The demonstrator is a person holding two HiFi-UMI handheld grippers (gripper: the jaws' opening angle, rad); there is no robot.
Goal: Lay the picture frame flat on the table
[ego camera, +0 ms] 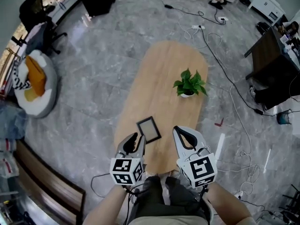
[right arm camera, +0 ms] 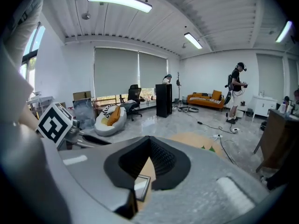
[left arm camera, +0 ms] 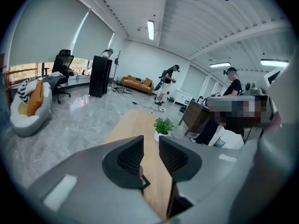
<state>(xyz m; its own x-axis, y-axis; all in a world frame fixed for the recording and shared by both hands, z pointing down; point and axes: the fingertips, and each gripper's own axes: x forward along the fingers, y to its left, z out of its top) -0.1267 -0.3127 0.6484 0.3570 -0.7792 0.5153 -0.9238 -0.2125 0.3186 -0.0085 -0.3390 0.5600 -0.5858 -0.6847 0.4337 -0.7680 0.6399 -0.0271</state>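
Note:
A small dark-rimmed picture frame (ego camera: 148, 129) lies flat on the oval wooden table (ego camera: 161, 64), near its front end. Both grippers hang above that end, clear of the frame. My left gripper (ego camera: 139, 138) is just left of the frame; in the left gripper view its jaws (left arm camera: 150, 143) stand a narrow gap apart with nothing between them. My right gripper (ego camera: 178, 131) is to the frame's right, its jaws (right arm camera: 149, 143) meeting at the tips and empty. Part of the frame (right arm camera: 141, 186) shows below them in the right gripper view.
A potted green plant (ego camera: 190, 84) stands on the table's right side. Cables (ego camera: 225, 78) trail over the grey floor. A white beanbag with an orange cushion (ego camera: 35, 83) lies left, a dark desk (ego camera: 272, 64) right, a wooden bench (ego camera: 47, 182) lower left. People stand far off.

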